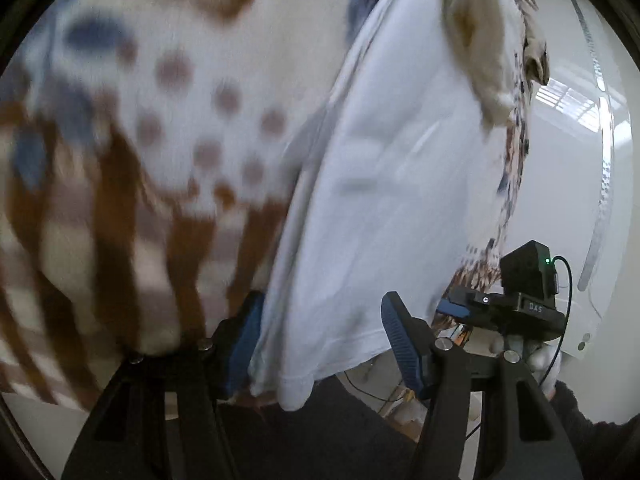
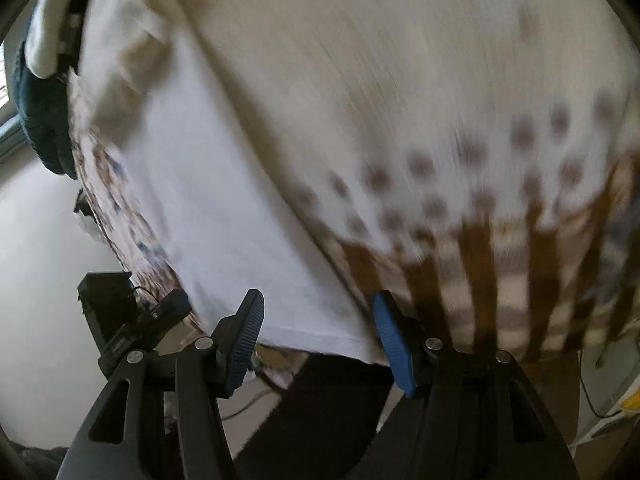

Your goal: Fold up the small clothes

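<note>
A white garment (image 1: 380,200) lies flat on a cloth patterned with brown stripes and dots (image 1: 160,120); both views are blurred. Its hemmed near edge hangs over the cloth's front edge. My left gripper (image 1: 322,344) is open, and the hem's left corner sits between its blue pads (image 1: 244,344) without being pinched. In the right wrist view the same white garment (image 2: 224,220) reaches down to my right gripper (image 2: 320,344), which is open with the hem's right corner between its pads (image 2: 394,344). The patterned cloth (image 2: 440,120) fills the right side.
A cream garment (image 1: 480,40) lies crumpled at the far end, also visible as a cream garment (image 2: 132,32) in the right view. A dark teal item (image 2: 40,112) sits at the far left. The other gripper's blue finger (image 1: 454,309) shows at the right. Pale floor (image 2: 36,240) lies beyond.
</note>
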A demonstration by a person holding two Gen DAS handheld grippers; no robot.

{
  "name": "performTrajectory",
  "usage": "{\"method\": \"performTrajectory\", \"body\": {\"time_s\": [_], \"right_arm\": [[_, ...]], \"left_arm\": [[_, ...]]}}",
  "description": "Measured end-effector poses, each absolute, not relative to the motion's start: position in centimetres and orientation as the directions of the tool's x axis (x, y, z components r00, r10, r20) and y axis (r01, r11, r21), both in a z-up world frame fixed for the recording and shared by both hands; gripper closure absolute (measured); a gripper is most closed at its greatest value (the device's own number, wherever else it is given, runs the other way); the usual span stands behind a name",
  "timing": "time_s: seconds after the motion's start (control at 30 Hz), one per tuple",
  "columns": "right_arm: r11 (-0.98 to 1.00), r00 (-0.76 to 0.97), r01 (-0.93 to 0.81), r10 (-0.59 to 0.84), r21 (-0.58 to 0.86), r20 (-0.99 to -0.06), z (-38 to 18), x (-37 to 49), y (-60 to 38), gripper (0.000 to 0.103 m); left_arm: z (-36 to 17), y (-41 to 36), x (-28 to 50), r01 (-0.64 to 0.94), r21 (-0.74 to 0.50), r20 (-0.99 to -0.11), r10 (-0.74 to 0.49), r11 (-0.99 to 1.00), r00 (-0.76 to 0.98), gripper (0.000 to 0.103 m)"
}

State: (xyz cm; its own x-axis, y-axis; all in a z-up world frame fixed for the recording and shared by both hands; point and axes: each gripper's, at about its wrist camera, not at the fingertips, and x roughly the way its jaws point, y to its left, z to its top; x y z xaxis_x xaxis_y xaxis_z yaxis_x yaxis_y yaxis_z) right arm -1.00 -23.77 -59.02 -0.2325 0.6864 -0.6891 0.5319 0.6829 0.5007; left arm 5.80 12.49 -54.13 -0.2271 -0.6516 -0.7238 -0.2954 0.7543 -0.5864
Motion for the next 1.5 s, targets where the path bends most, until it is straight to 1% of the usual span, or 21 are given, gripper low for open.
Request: {"method": "performTrajectory", "body": {"time_s": [0.13,0.17,0.2,0.23,0.27,0.37,0.5,0.6,0.67,0.77,0.83,0.97,1.03,1.07,1.1,1.13,1.17,1.2,1.27,1.4,1.5], "right_arm": [[0.635,-0.197,0.536,0.734,0.556,-0.650,-60.7,-3.1,-23.6,0.044],[0.625,-0.183,0.536,0.743,0.568,-0.644,-60.7,-3.0,-23.3,0.045],[0.629,-0.176,0.525,0.740,0.574,-0.649,-60.4,-3.1,-23.1,0.057],[0.632,-0.180,0.515,0.740,0.579,-0.648,-60.2,-3.2,-22.9,0.069],[0.635,-0.192,0.508,0.742,0.582,-0.642,-60.0,-3.3,-22.7,0.092],[0.624,-0.175,0.487,0.755,0.612,-0.632,-58.5,-3.1,-21.9,0.097],[0.578,-0.125,0.466,0.793,0.670,-0.596,-55.7,-2.5,-21.5,0.099],[0.539,-0.070,0.440,0.818,0.718,-0.571,-52.6,-0.6,-21.4,0.099],[0.513,-0.017,0.405,0.832,0.757,-0.555,-50.4,1.4,-21.8,0.099],[0.473,0.051,0.374,0.848,0.798,-0.527,-48.5,5.4,-22.6,0.099],[0.442,0.117,0.359,0.852,0.822,-0.510,-47.9,9.0,-22.8,0.099],[0.430,0.239,0.343,0.820,0.835,-0.520,-48.0,16.1,-23.2,0.099],[0.386,0.318,0.354,0.807,0.852,-0.498,-48.6,19.8,-24.0,0.099],[0.361,0.361,0.360,0.797,0.860,-0.485,-49.0,21.8,-24.2,0.098],[0.355,0.383,0.366,0.785,0.860,-0.487,-49.2,22.9,-25.3,0.095],[0.346,0.408,0.376,0.771,0.860,-0.489,-49.5,24.3,-25.7,0.095],[0.341,0.417,0.381,0.766,0.859,-0.489,-49.7,25.4,-25.9,0.088],[0.345,0.420,0.391,0.758,0.853,-0.499,-49.7,26.2,-26.3,0.068],[0.367,0.434,0.382,0.739,0.848,-0.516,-49.2,26.9,-26.8,0.048],[0.550,0.372,0.330,0.671,0.767,-0.641,-48.3,26.6,-26.6,0.046],[0.679,0.285,0.279,0.617,0.679,-0.734,-49.2,25.4,-25.3,0.046]], "left_arm": [[-53.4,11.9,5.3,-0.271,-0.591,-0.742,-0.644,0.760,-0.186,0.050],[-53.2,11.9,5.2,-0.271,-0.588,-0.746,-0.640,0.762,-0.184,0.076],[-53.0,11.7,5.0,-0.267,-0.580,-0.750,-0.632,0.770,-0.195,0.096],[-52.7,11.8,4.8,-0.273,-0.588,-0.743,-0.641,0.762,-0.189,0.096],[-52.3,11.9,4.6,-0.270,-0.581,-0.754,-0.632,0.768,-0.177,0.096],[-51.2,11.9,4.6,-0.274,-0.577,-0.763,-0.628,0.769,-0.156,0.096],[-48.6,12.4,5.7,-0.364,-0.634,-0.709,-0.701,0.683,-0.079,0.096],[-46.0,12.5,8.0,-0.386,-0.674,-0.679,-0.734,0.630,-0.011,0.096],[-43.9,12.1,10.6,-0.339,-0.684,-0.695,-0.718,0.645,0.035,0.096],[-42.1,11.7,15.3,-0.322,-0.741,-0.655,-0.741,0.590,0.150,0.096],[-41.9,11.7,18.5,-0.310,-0.762,-0.638,-0.742,0.569,0.206,0.096],[-43.7,10.8,25.3,-0.299,-0.773,-0.632,-0.722,0.559,0.283,0.096],[-45.2,10.8,28.9,-0.320,-0.755,-0.653,-0.700,0.572,0.289,0.090],[-45.7,10.8,30.4,-0.325,-0.748,-0.662,-0.692,0.579,0.288,0.077],[-46.3,11.1,31.7,-0.329,-0.748,-0.661,-0.691,0.576,0.293,0.055],[-46.5,11.2,32.7,-0.335,-0.750,-0.659,-0.688,0.570,0.304,0.046],[-46.5,11.4,33.3,-0.338,-0.754,-0.655,-0.685,0.563,0.320,0.041],[-46.4,11.6,33.6,-0.333,-0.761,-0.647,-0.685,0.556,0.335,0.041],[-45.9,12.1,33.7,-0.305,-0.760,-0.650,-0.679,0.574,0.340,0.041],[-45.2,11.9,32.8,-0.192,-0.662,-0.744,-0.604,0.725,0.287,0.040],[-47.5,10.7,32.9,-0.138,-0.576,-0.813,-0.548,0.806,0.196,0.040]]}}
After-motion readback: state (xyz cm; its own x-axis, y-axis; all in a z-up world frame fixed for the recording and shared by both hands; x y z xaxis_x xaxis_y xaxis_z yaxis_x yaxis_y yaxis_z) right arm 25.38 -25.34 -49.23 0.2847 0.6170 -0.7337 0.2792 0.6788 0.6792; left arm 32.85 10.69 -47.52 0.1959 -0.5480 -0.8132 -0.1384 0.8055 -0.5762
